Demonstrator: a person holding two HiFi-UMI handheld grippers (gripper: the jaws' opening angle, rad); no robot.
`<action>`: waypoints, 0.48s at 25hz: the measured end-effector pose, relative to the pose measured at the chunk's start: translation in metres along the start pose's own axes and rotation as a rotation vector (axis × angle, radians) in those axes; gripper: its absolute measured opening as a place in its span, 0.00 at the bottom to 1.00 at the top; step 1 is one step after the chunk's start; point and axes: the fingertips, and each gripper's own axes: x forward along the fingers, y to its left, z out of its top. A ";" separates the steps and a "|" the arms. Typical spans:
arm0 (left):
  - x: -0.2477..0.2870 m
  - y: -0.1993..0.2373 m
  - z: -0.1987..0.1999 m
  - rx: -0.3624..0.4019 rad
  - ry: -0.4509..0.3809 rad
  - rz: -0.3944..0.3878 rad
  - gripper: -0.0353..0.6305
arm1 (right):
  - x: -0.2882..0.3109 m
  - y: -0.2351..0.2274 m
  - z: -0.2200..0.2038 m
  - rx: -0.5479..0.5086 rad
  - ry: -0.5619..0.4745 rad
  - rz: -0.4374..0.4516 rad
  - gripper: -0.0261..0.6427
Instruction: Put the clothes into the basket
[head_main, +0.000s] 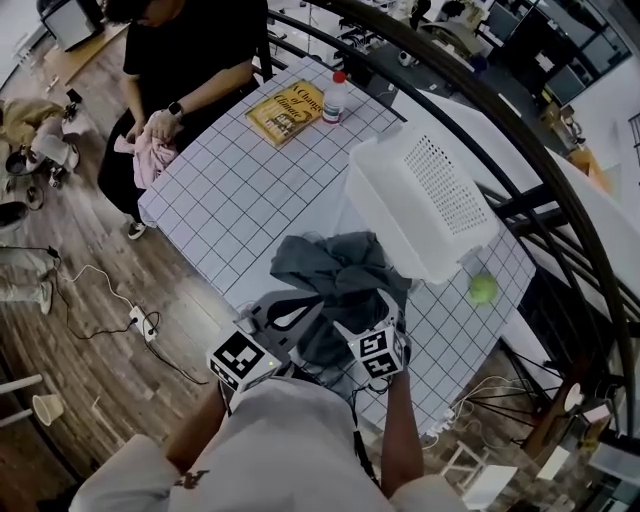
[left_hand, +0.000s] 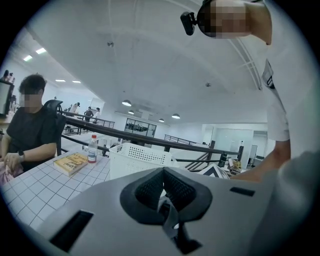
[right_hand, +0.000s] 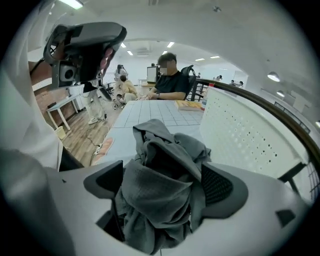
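With the right gripper (right_hand: 162, 184) spread loose around the grey clothes (head_main: 330, 270), heaped on the bench (head_main: 230, 190) at seven o'clock of the basket (head_main: 420, 190), and the left gripper (left_hand: 163, 191) clenched, the heap could slip free short of the basket.

— Where's the garment?
— The grey garment (head_main: 330, 270) lies crumpled in a loose heap near the edge of the gridded surface (head_main: 230, 190).
— And the basket?
— The white perforated basket (head_main: 385, 205) sits just beside that heap.
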 end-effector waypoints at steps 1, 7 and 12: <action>0.001 0.000 -0.001 -0.001 0.004 0.002 0.06 | 0.005 0.001 -0.002 -0.007 0.011 0.012 0.76; 0.003 0.003 -0.010 -0.009 0.033 0.010 0.06 | 0.031 0.005 -0.013 0.017 0.054 0.104 0.88; 0.003 0.006 -0.014 -0.022 0.044 0.017 0.06 | 0.055 0.004 -0.026 0.043 0.097 0.128 0.92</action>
